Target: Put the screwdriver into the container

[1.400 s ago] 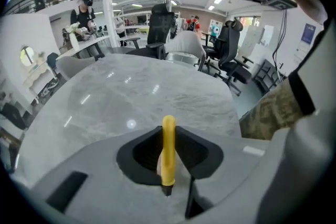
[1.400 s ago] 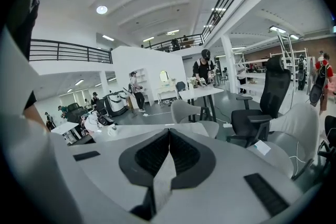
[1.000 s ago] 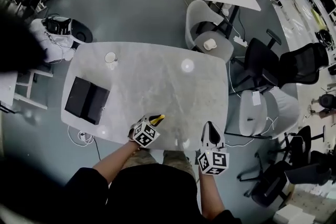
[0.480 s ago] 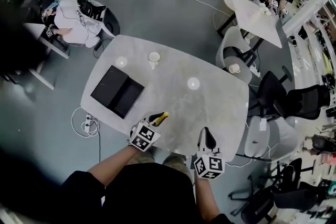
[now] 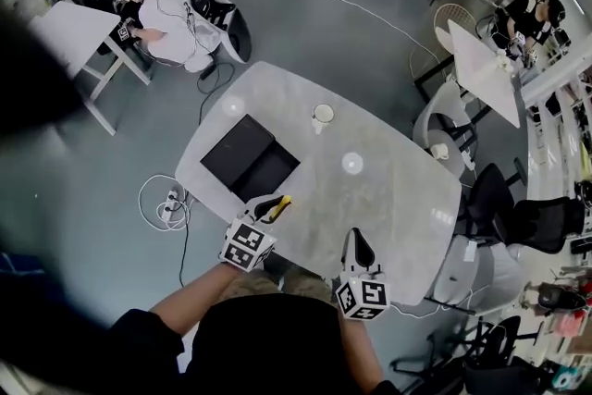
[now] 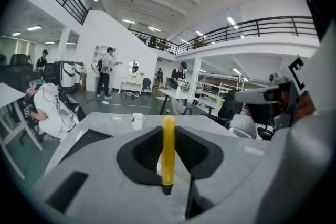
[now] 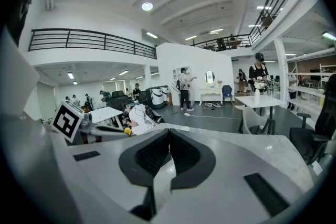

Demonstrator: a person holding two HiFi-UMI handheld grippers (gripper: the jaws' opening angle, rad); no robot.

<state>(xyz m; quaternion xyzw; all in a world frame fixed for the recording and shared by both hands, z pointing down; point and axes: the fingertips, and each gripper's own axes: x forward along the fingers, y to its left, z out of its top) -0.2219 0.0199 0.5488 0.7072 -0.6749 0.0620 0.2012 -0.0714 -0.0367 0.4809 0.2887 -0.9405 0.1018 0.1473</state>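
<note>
The person's forearms enter from the bottom edge of the head view, one gripper in each hand, both at the near edge of the table (image 5: 398,199).

Left gripper (image 5: 270,209): lower centre-left of the head view, over the near table edge. Its jaws pinch the screwdriver (image 6: 168,150) by its yellow handle. In the left gripper view the handle stands upright between the black pads, with the dark tip end pointing down toward the camera.

Right gripper (image 5: 356,241): lower centre of the head view, right of the left gripper and apart from it. In the right gripper view its jaws are pressed together with nothing between them.

Container (image 5: 250,164): a black, open, shallow box lying flat on the left part of the table, just above and left of the left gripper. The screwdriver is not in it; the tool is held above the table edge beside the box's near corner.

Cup (image 5: 322,115): white, upright, near the table's far edge, above and right of the container.

Beyond the table, at the upper left, a seated person in white (image 5: 176,9) is at a separate desk.
</note>
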